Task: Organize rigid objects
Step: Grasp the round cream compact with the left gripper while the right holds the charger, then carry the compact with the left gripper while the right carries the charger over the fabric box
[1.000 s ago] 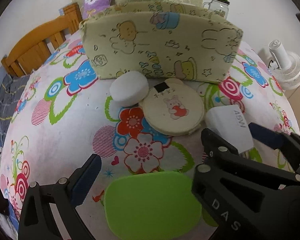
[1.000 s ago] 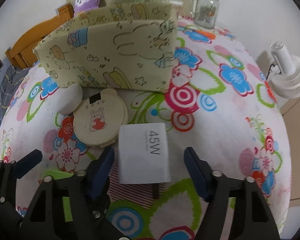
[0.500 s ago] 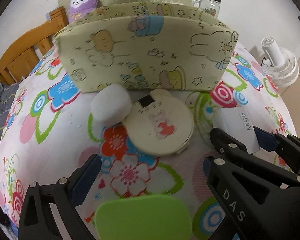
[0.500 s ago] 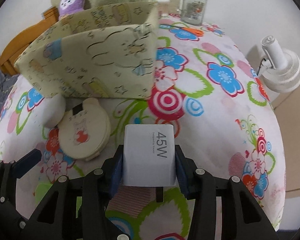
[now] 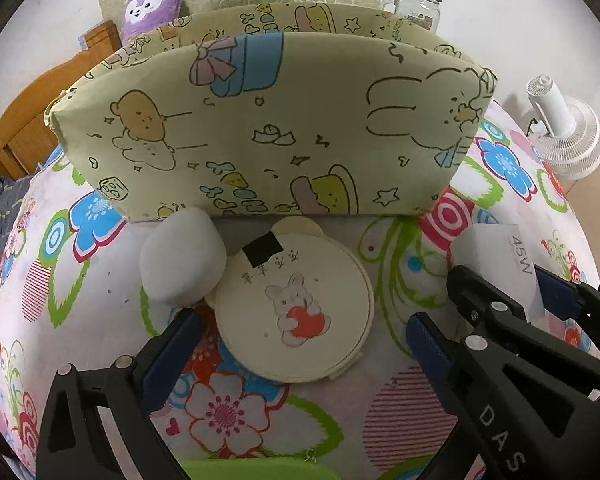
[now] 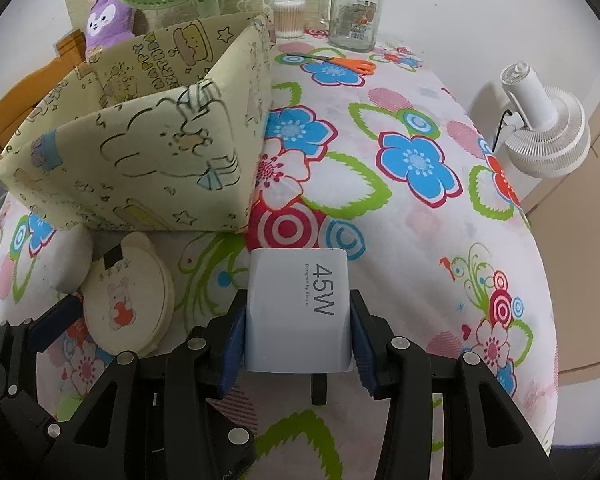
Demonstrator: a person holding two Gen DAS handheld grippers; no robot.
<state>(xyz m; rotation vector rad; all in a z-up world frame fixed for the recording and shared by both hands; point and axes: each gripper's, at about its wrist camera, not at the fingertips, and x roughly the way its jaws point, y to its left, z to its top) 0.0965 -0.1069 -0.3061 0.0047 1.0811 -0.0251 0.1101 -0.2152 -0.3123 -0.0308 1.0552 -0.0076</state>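
Observation:
My right gripper (image 6: 298,344) is shut on a white 45W charger (image 6: 298,308), its blue pads pressed on both sides; the charger (image 5: 500,264) hangs just above the flowered tablecloth. My left gripper (image 5: 300,356) stands open, its fingers on either side of a round cream compact mirror (image 5: 296,312) with a rabbit drawing that lies on the cloth. A white round puff (image 5: 182,256) leans against the mirror's left edge. Behind both stands a cream fabric storage box (image 5: 260,128) printed with cartoons; its open top (image 6: 148,72) shows in the right wrist view.
A green flat object (image 5: 252,470) lies at the near edge under my left gripper. A glass jar (image 6: 356,8) with green lid, cotton swabs (image 6: 288,16) and orange scissors (image 6: 340,62) sit at the table's back. A white fan (image 6: 548,128) stands off the right side.
My right gripper has shut on the 45W charger and raised it off the cloth. My left gripper has moved forward, from over the green object to around the round mirror.

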